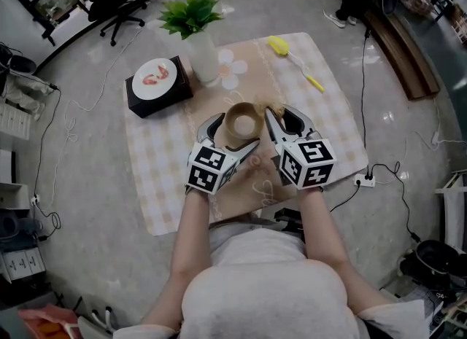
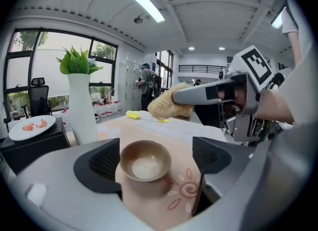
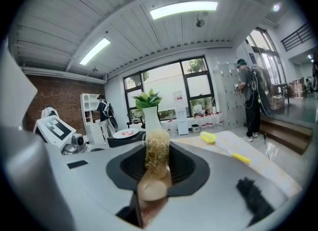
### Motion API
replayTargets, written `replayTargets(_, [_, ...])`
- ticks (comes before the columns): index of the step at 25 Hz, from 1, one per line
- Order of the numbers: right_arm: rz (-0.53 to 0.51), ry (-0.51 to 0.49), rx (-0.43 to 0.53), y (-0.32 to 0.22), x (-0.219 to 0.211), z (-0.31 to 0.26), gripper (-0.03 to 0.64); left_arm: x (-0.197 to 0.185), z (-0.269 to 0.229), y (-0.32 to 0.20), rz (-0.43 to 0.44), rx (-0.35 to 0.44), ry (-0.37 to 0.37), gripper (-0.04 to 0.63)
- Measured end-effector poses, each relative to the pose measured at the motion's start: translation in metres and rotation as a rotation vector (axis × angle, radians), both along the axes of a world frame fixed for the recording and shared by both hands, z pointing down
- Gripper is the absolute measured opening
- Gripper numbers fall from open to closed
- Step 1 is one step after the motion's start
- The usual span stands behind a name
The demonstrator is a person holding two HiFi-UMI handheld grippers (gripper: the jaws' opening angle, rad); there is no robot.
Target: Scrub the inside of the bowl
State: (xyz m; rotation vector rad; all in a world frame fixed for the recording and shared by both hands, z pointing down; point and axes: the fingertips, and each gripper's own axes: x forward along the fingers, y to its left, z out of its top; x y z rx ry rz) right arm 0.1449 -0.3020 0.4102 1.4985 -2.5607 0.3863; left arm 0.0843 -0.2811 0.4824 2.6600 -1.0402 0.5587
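Two grippers nearest, both at the bowl (image 1: 242, 125) on the checked cloth (image 1: 332, 104). Left gripper (image 2: 158, 159): jaws spread wide, bowl between them, ungripped. Right gripper (image 1: 279, 117), just right of the bowl: clamped on a loofah scrubber (image 2: 166, 107), tip near the rim. Beyond the bowl, a white vase (image 1: 204, 55) of green leaves. Beyond-left, a black box (image 1: 162, 98) bearing a plate (image 1: 155, 77). Beyond-right, a yellow brush (image 1: 279, 46).
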Motion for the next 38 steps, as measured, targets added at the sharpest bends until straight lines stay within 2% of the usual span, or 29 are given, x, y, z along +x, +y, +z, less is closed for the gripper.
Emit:
replayTargets(6, [-0.008,0.027,-0.030,-0.008,-0.006,0.014,0.103,-0.005,0.032,-0.008,0.009,-0.051,-0.049,0.465])
replayTargets(16, [-0.007,0.036,-0.065,-0.013,-0.005,0.030,0.103,-0.001,0.058,-0.018,0.024,-0.100,-0.072,0.460])
replayTargets(27, [-0.014,0.036,-0.077,-0.015,-0.005,0.034,0.103,-0.004,0.079,-0.016,0.034,-0.090,-0.185,0.453])
replayTargets(31, [-0.018,0.038,-0.079,-0.017,-0.006,0.035,0.103,-0.004,0.080,-0.016,0.037,-0.089,-0.196,0.447])
replayTargets(34, [-0.053,0.045,-0.085,-0.017,-0.010,0.035,0.103,-0.005,0.080,-0.016,0.034,-0.090,-0.199,0.440])
replayTargets(38, [-0.163,0.049,-0.116,-0.017,-0.026,0.040,0.103,-0.005,0.080,-0.016,0.029,-0.095,-0.198,0.439])
